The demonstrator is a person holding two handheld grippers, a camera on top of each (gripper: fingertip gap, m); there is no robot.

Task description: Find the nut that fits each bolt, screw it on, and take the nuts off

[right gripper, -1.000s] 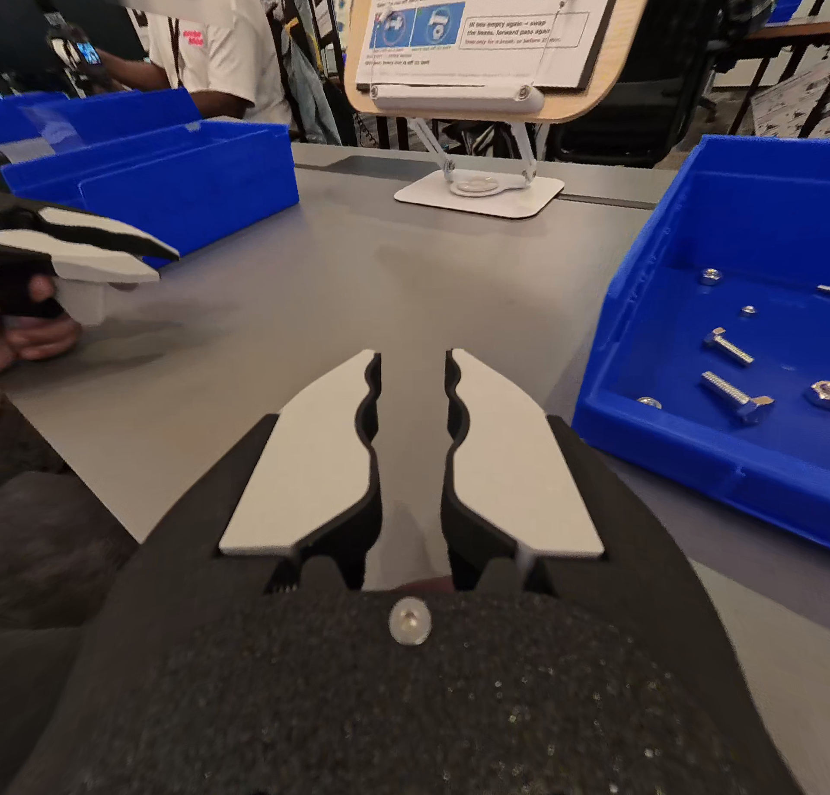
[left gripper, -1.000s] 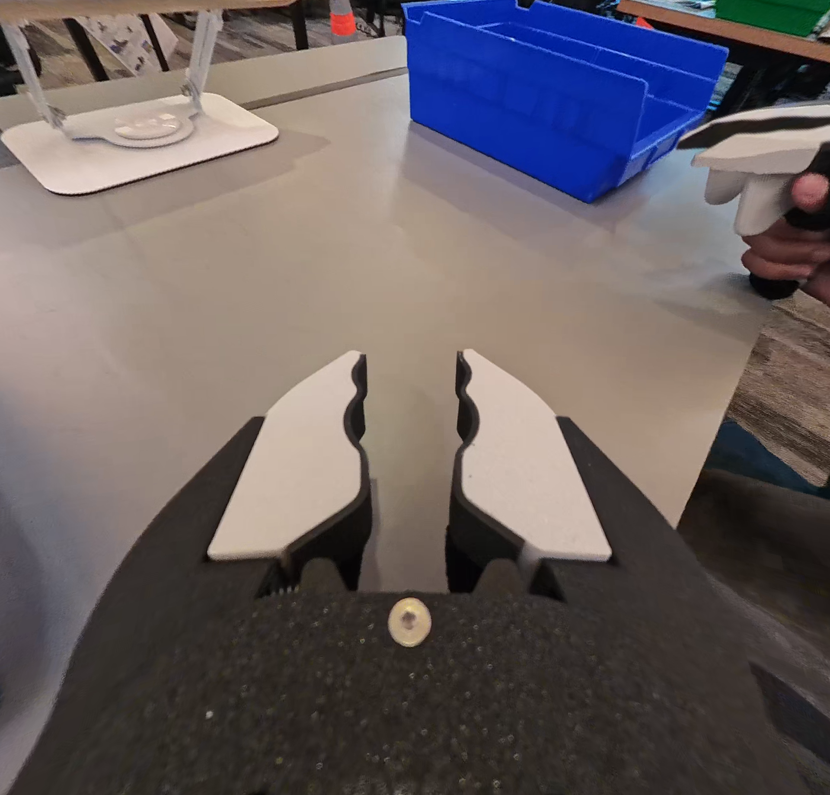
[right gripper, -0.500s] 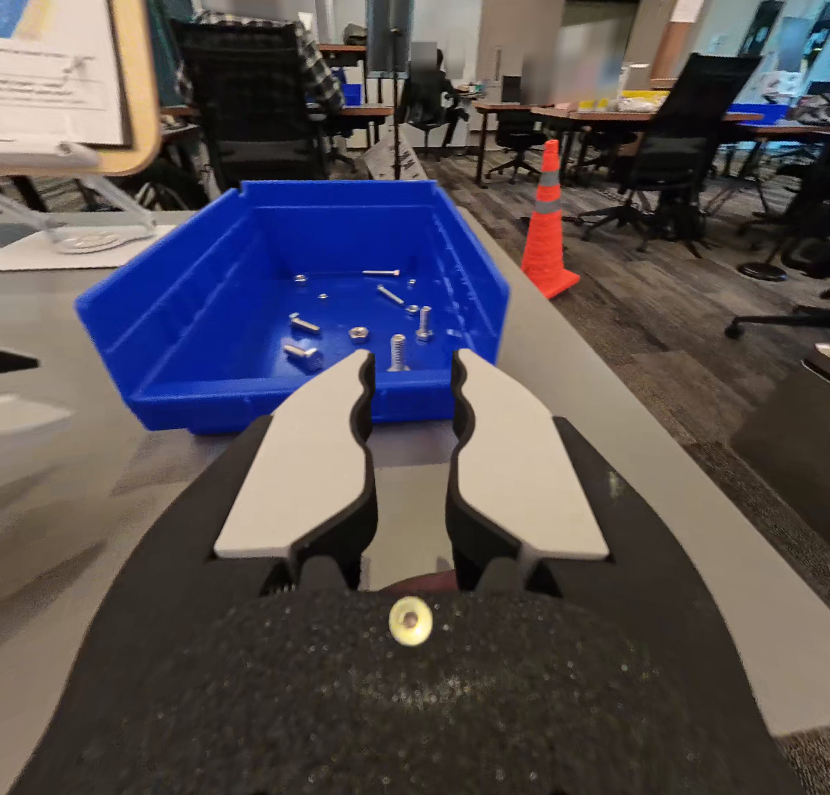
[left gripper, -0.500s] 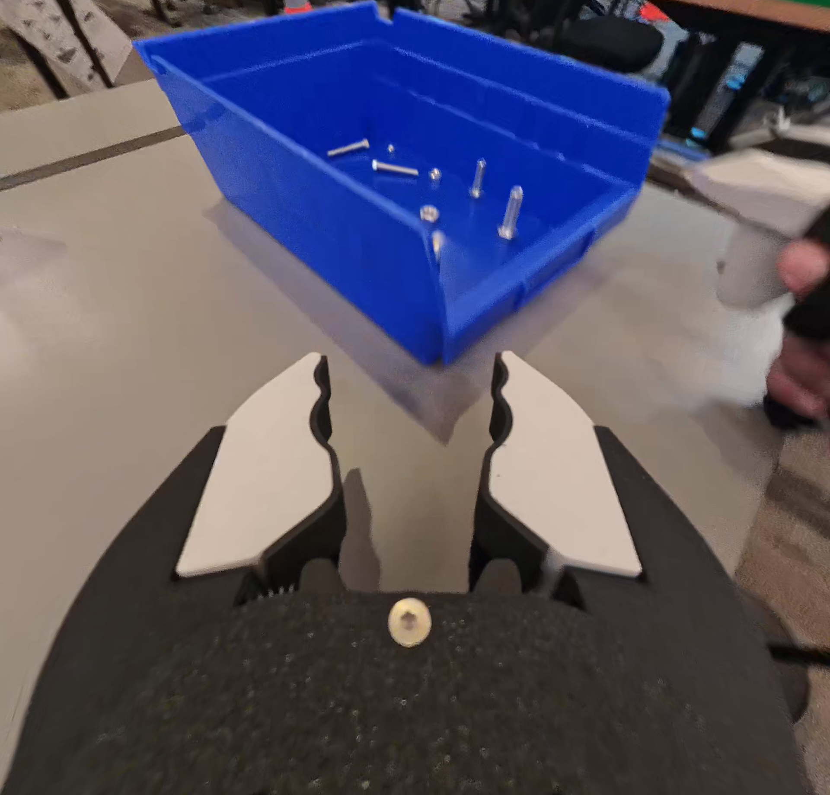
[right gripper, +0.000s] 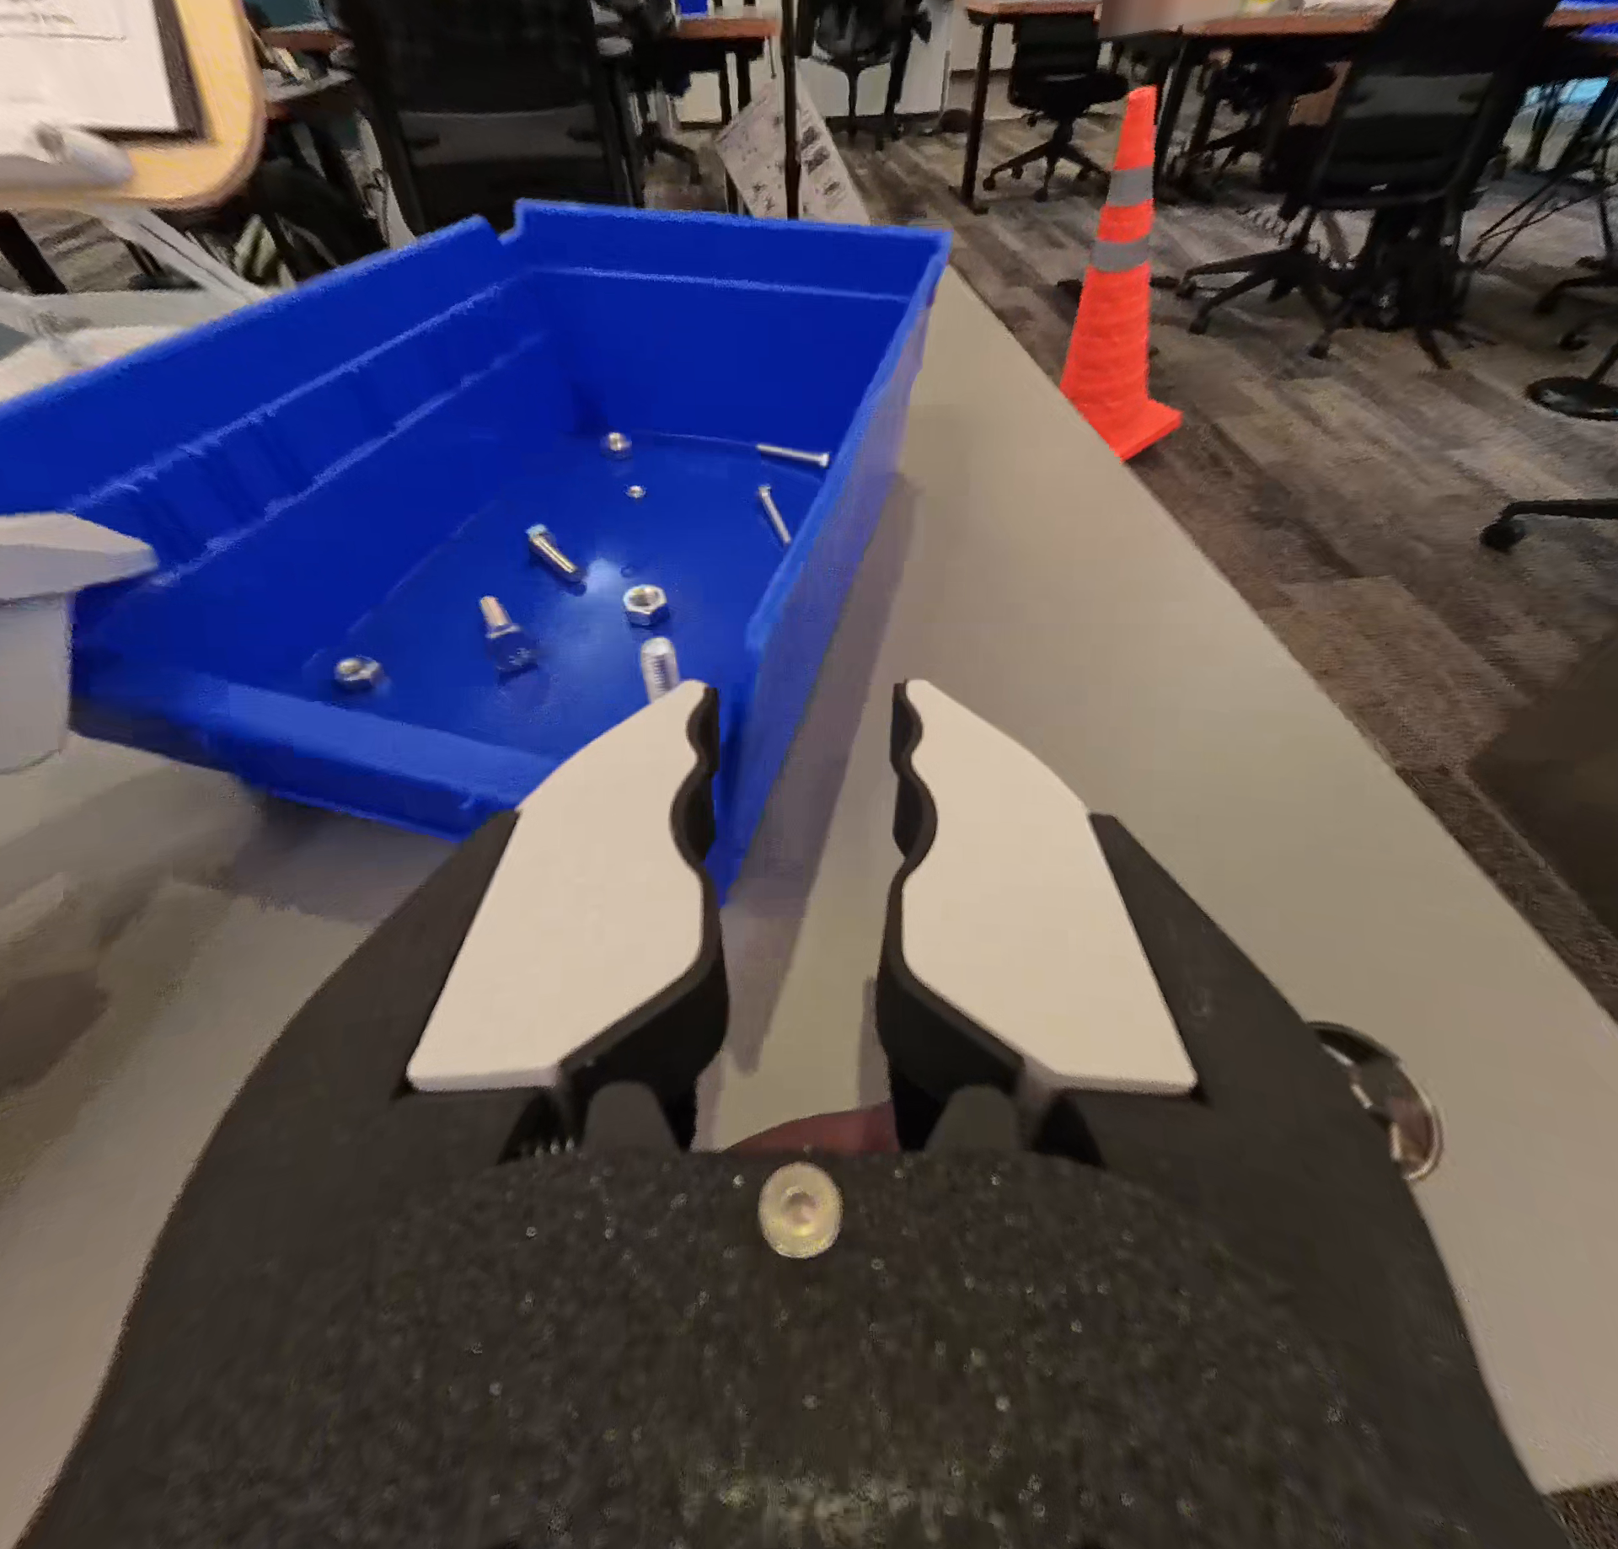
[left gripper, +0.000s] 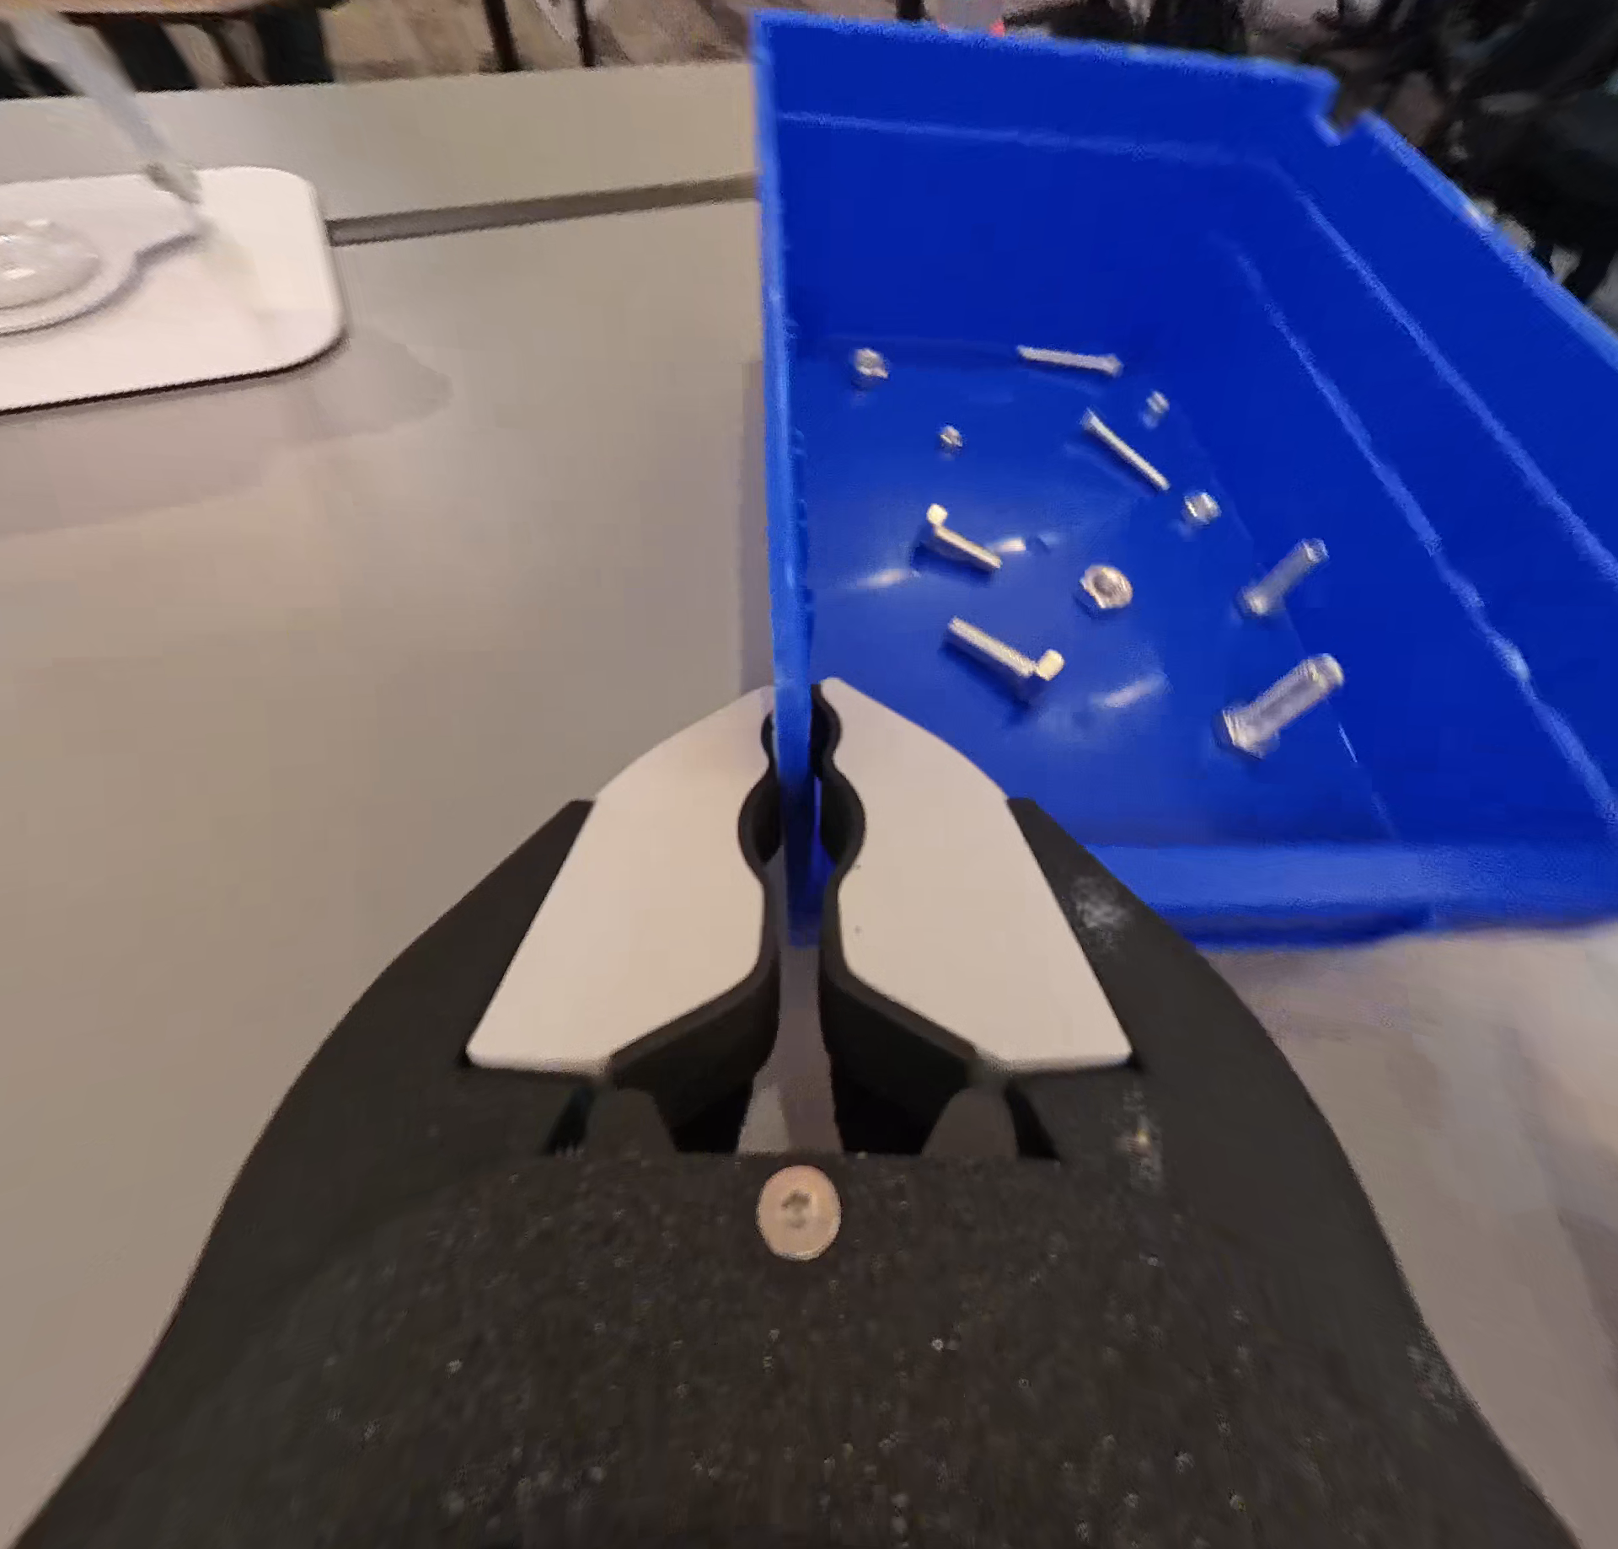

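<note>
Now the left gripper (left gripper: 795,719) pinches the blue bin's (left gripper: 1226,220) near side wall; bolts (left gripper: 1002,658) lie inside it, and the right gripper (right gripper: 804,706) sits spread beside its corner

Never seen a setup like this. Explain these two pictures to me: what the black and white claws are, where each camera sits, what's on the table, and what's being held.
There is no robot. A person holds a two-finger gripper in each hand, and a camera on each looks forward along its fingers.

In the left wrist view, the left gripper is shut on the side wall of the blue bin, which stands on the grey table.

In the right wrist view, the right gripper is open and empty, beside the bin's near corner.

Inside the bin lie loose bolts and nuts, none joined that I can see. A white stand base sits on the table, and an orange cone on the floor.
</note>
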